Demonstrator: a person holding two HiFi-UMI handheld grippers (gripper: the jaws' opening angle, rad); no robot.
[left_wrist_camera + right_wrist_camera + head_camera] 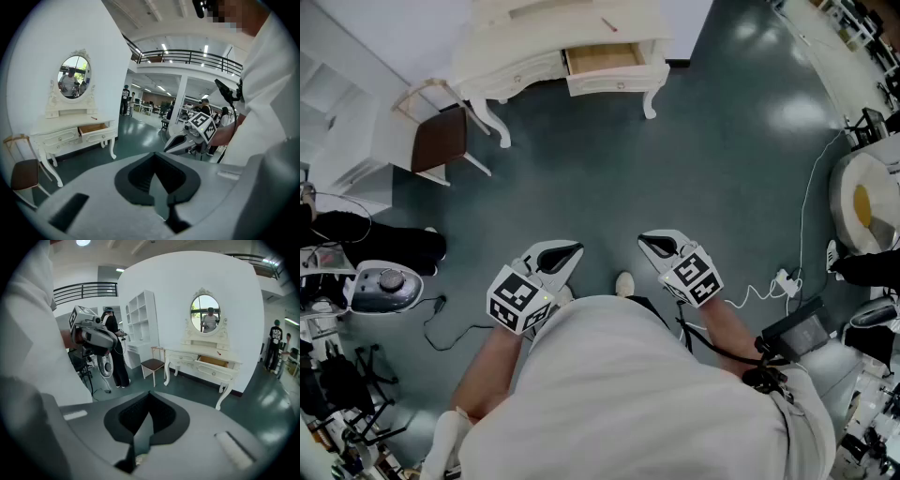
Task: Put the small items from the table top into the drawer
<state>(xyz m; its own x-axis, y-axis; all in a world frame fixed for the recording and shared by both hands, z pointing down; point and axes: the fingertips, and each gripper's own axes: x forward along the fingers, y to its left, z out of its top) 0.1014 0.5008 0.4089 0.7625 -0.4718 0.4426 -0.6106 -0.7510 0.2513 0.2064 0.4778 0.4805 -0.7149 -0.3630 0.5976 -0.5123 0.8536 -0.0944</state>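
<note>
**Head view.** I hold my left gripper [575, 250] and right gripper [643, 239] low in front of my body, side by side but apart, above the dark grey-green polished floor [694, 159]. Each gripper's jaws meet in a point, with nothing between them. Well ahead of both stands the cream-white carved dressing table [511, 67]. Its shallow drawer [602, 58], lined in pale wood, is pulled open. A thin red item [607, 22] lies on the table top behind the drawer. A white-framed chair with a brown seat [441, 139] stands just beside the table's left end.

**Left gripper view.** My left gripper [154, 160] has its jaws together and holds nothing. Beyond them, at the left, the dressing table [58, 137] stands against a white wall and carries an oval mirror [74, 77]. The drawer [92, 128] is open, and the red item [93, 117] rests on the top above it. The chair [22, 172] is at the far left. My right gripper [167, 148] shows at mid-right, its jaws together.

**Right gripper view.** My right gripper [149, 401] also has its jaws pressed together on nothing. The dressing table [187, 355] is at the right, with the mirror [205, 312] above it. The drawer [213, 362] is open, the red item [218, 352] lies on the top, and the chair [152, 364] stands to its left. My left gripper [113, 343] appears at the upper left.
</note>
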